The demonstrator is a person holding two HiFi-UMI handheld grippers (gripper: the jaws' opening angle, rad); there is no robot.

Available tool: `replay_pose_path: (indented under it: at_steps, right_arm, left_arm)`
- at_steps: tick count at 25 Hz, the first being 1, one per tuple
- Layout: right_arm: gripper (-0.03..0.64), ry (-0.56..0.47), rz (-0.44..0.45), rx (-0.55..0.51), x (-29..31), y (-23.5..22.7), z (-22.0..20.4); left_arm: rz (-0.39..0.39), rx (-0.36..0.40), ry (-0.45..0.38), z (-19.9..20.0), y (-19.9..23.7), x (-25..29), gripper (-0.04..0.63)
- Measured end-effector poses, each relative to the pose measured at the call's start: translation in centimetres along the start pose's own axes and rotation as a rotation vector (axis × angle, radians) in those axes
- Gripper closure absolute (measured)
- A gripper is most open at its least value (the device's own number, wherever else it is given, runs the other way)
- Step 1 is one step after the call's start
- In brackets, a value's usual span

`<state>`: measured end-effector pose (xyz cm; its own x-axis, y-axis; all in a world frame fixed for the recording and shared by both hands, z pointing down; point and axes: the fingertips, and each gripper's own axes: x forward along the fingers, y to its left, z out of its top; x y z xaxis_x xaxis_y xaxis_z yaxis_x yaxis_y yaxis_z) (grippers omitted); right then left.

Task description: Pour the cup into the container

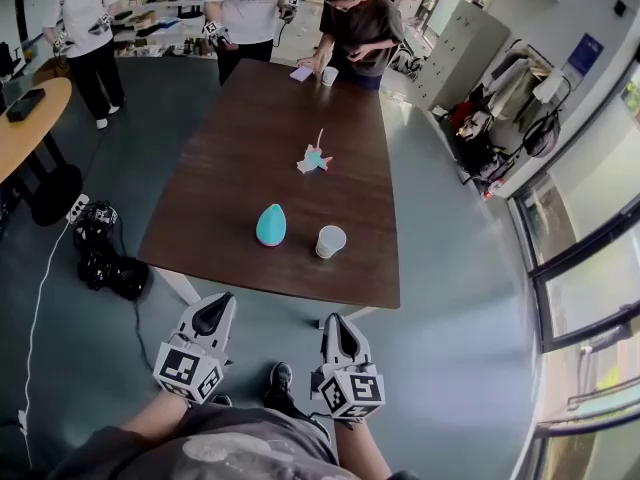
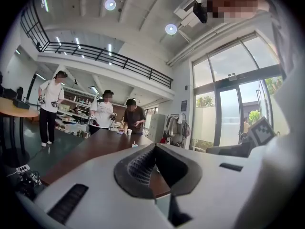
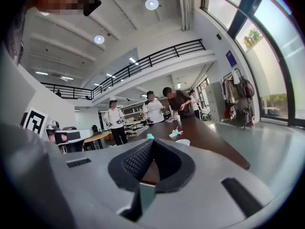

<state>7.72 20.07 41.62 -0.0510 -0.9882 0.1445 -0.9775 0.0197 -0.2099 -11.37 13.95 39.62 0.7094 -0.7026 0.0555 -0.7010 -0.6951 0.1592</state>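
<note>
Both grippers are held short of the near edge of the table (image 1: 250, 118), each cube showing black-and-white square markers. The left gripper (image 1: 213, 313) and the right gripper (image 1: 340, 330) both have their jaws pressed together with nothing between them. The white cup (image 1: 331, 240) stands upright, mouth up, straight ahead of the right gripper. Just to its left, ahead of the gap between the grippers, the teal egg-shaped container (image 1: 271, 225) stands on end, narrow tip up.
</note>
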Motion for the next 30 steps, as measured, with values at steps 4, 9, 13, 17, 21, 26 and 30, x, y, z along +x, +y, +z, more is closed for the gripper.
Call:
replay_pose_path:
  at_steps: [4,9,13,17,21,26,30]
  right_arm:
    - [0.629,-0.011,0.020,-0.013,2.7,-3.1,1.6]
    - [0.629,0.008,0.056,-0.002,5.1,-6.1,1.8]
    - [0.629,0.019,0.081,-0.013,6.6,-7.9,1.8]
    - [0.629,0.026,0.108,-0.035,8.1,-9.2,1.6]
    - [0.629,0.033,0.110,-0.049,9.6,-9.7,1.3]
    - [0.629,0.027,0.078,-0.012,11.6,-10.7,0.5]
    - [0.629,0.038,0.050,-0.025,13.0,-10.6,-0.4]
  left_arm:
    - [0.042,0.008,0.023,-0.2,-0.3,3.8,0.588]
    - [0.071,-0.019,0.012,-0.1,-0.7,7.2,0.588]
    - [0.092,-0.041,-0.003,-0.3,-1.1,8.9,0.588]
    - [0.104,-0.060,-0.014,-1.0,-1.5,10.4,0.588]
    - [0.103,-0.073,-0.019,-1.2,-1.0,12.0,0.587]
    - [0.096,-0.065,0.015,-2.0,0.8,13.9,0.586]
    - [0.104,-0.036,0.010,-2.3,2.9,15.2,0.586]
